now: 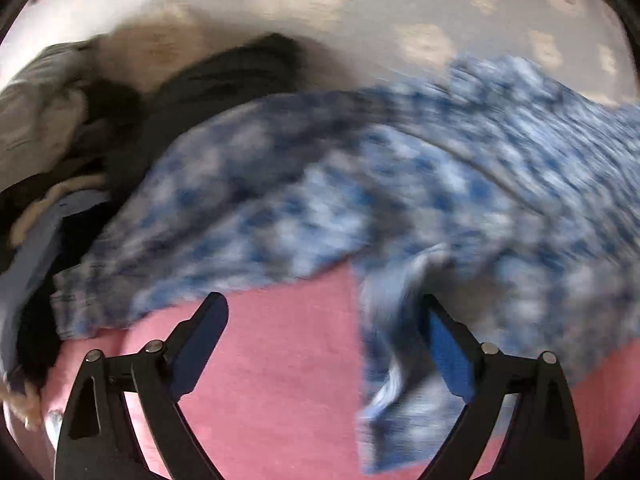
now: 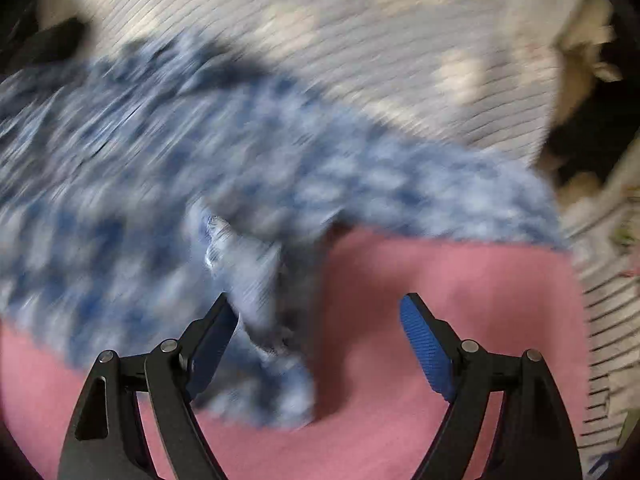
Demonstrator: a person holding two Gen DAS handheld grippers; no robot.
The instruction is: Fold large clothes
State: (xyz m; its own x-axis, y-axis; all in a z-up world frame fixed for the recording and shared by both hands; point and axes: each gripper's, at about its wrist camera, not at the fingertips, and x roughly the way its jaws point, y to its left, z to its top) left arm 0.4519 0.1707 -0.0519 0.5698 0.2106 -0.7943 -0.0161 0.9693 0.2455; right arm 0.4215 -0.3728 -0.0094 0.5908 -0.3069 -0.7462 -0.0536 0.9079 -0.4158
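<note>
Item: blue patterned garment (image 1: 360,184), crumpled across the far edge of the pink cloth (image 1: 280,360). My left gripper (image 1: 326,316) and right gripper (image 2: 316,316) hang over the pink cloth, jaws wide, holding nothing. Step, I judge: between folds. Next: regrasp two garment edges.

The left gripper (image 1: 322,308) points down, its two fingers (image 1: 208,320) spread wide apart. The right gripper (image 2: 318,308) points down too, fingers (image 2: 420,328) wide apart, holding nothing.
</note>
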